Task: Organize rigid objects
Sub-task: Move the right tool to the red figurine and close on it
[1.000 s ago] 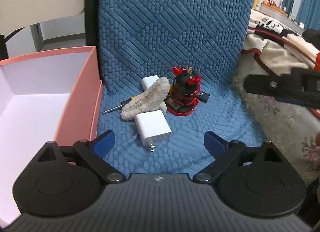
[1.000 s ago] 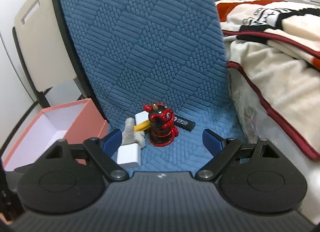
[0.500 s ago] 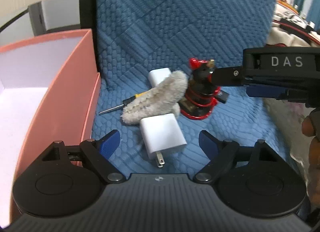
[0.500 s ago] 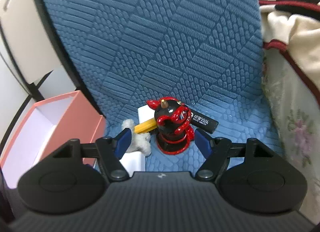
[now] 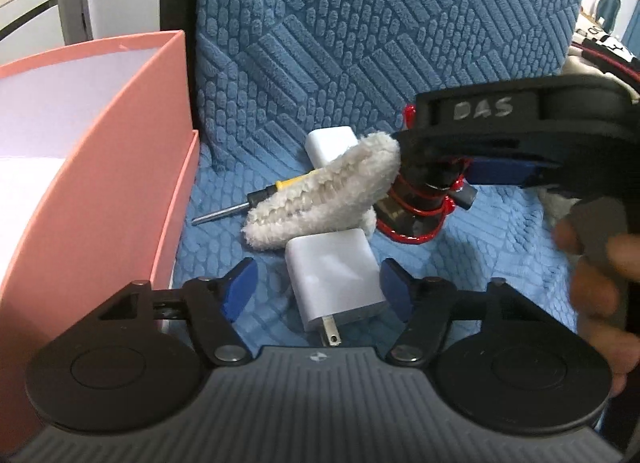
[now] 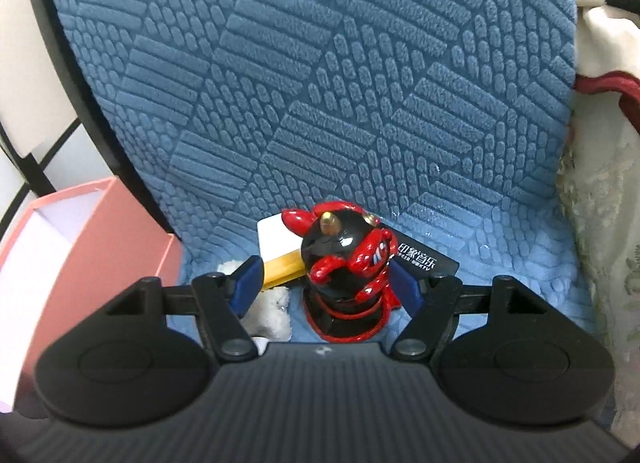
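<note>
At the left edge of the left wrist view we see the pink box [image 5: 120, 167], open, its white inside showing, standing against the side of the blue quilted seat cover [image 5: 360, 43]. Right of it, mid-frame, a screwdriver [image 5: 240, 209] with a yellow and black handle lies on the cover, its handle end hidden under a fluffy white brush [image 5: 328, 193]. Behind the brush, a small white charger [image 5: 330, 141] shows; in front of it, lower centre, a larger white charger [image 5: 334, 277] lies with its prongs toward the camera.

Our left gripper [image 5: 318, 287] sits low in the frame with that larger charger between its blue pads. The jaws have just been closing; a gap shows on the left side, while the right pad is at the charger's edge, and we cannot tell whether it touches.

Further right, the right gripper [image 5: 496, 171] comes in from the right edge, held by a hand [image 5: 600, 263], over the black and red figurine [image 5: 416, 215].

In the right wrist view the pink box is at lower left, the brush and a yellow handle beside the left pad, and the figurine [image 6: 344, 263] stands upright between the pads of the right gripper [image 6: 328, 283]. Its jaws are fairly wide, with a clear gap on the left; the right pad lies close to the figurine. A black lighter [image 6: 424, 261] with white lettering lies just behind, to the right.
</note>
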### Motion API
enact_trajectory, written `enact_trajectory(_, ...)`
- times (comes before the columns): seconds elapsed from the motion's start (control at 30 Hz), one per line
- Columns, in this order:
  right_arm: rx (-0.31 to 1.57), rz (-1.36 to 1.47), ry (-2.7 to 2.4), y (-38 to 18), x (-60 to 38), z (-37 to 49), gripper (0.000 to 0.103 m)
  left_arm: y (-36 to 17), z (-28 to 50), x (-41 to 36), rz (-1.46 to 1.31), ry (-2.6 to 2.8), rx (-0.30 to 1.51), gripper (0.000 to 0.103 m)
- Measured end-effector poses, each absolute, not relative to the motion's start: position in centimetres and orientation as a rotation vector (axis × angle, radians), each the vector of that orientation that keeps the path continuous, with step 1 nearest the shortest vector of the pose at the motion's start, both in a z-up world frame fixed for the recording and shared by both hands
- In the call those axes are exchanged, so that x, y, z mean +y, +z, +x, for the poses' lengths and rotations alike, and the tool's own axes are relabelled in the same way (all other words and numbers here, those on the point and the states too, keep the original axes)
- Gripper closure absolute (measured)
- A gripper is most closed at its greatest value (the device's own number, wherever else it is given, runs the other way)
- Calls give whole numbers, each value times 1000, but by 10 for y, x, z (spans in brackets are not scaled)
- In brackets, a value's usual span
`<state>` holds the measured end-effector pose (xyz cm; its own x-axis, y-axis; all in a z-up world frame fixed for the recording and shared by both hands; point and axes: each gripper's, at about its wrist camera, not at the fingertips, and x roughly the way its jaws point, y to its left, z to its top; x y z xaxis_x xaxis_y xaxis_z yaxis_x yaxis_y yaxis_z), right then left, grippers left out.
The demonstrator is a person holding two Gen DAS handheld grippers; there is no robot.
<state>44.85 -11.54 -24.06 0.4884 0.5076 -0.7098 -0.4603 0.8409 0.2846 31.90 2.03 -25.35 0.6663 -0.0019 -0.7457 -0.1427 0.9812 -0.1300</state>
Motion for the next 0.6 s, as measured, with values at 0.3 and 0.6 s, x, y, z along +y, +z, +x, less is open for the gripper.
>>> enact_trajectory(0.3,892,23,537,-255,-106,460,38,-254,319,21,-205,53,844,35)
enact_trajectory(0.6,908,44,515,-251,-116,458,43,-260,318,21,-214,40,842,28)
